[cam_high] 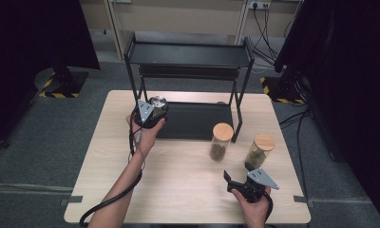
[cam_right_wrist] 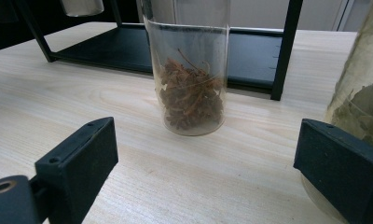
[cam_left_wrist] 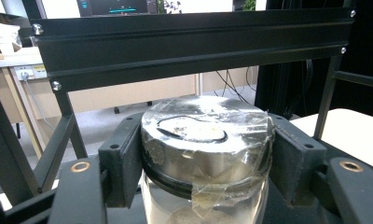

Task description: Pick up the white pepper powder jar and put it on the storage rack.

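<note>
The left hand-held gripper (cam_left_wrist: 208, 154) is clamped on a glass jar with a metal lid (cam_left_wrist: 207, 140), its two black pads pressing either side of the lid, which is wrapped in clear tape. In the high view this jar (cam_high: 158, 104) sits in the left hand-held gripper (cam_high: 150, 114) at the front left corner of a black shelf rack (cam_high: 188, 54), just over the rack's lower tray (cam_high: 197, 121). Beyond the clamped jar, the rack's upper shelf rail (cam_left_wrist: 189, 42) crosses directly ahead of the jaws and above the lid. The right hand-held gripper (cam_high: 238, 183) rests low near the counter's (cam_high: 178, 175) front right edge with its jaws standing wide apart and nothing between them. Ahead of it, between the open jaws in its own view, stands a cork-lidded jar of brown dried material (cam_right_wrist: 190, 93), well clear of the pads. A second cork-lidded jar (cam_high: 260, 151) stands just beside its right jaw, close to touching, holding greenish contents.
</note>
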`<state>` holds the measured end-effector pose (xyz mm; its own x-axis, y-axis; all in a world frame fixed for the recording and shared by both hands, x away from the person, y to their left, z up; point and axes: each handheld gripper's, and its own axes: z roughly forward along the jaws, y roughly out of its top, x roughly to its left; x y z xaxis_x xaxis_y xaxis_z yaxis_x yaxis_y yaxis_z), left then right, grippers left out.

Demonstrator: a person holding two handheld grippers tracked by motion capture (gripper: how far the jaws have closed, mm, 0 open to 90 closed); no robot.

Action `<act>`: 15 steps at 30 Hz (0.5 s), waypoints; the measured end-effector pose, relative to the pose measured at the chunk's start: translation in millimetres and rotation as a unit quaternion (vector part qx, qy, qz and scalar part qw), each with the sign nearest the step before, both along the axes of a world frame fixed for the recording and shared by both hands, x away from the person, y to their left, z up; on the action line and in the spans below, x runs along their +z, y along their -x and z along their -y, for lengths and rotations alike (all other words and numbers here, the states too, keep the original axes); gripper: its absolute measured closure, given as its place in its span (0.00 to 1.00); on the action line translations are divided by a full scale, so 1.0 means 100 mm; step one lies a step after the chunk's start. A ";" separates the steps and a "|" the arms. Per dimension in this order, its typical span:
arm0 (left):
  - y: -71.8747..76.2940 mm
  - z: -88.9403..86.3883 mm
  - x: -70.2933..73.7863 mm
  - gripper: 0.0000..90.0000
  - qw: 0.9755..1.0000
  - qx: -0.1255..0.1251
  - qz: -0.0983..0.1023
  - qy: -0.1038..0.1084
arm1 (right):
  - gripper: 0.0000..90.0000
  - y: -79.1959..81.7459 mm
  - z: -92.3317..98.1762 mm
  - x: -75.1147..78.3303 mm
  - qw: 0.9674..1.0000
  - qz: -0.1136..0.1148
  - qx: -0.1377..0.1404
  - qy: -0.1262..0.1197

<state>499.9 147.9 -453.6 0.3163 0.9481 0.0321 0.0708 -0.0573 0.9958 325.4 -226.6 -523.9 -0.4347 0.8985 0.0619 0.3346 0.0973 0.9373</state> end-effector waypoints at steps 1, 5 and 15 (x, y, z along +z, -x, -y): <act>-0.01 0.00 0.00 0.39 1.000 0.000 -0.001 -0.001 | 0.07 0.00 0.00 0.00 1.000 0.000 0.000 0.000; -0.05 0.00 -0.02 0.39 1.000 0.003 -0.003 -0.001 | 0.07 0.00 0.00 0.00 1.000 0.000 0.000 -0.001; -0.14 0.05 -0.07 0.39 1.000 0.005 -0.010 -0.002 | 0.07 0.00 0.00 0.00 1.000 0.000 0.000 -0.002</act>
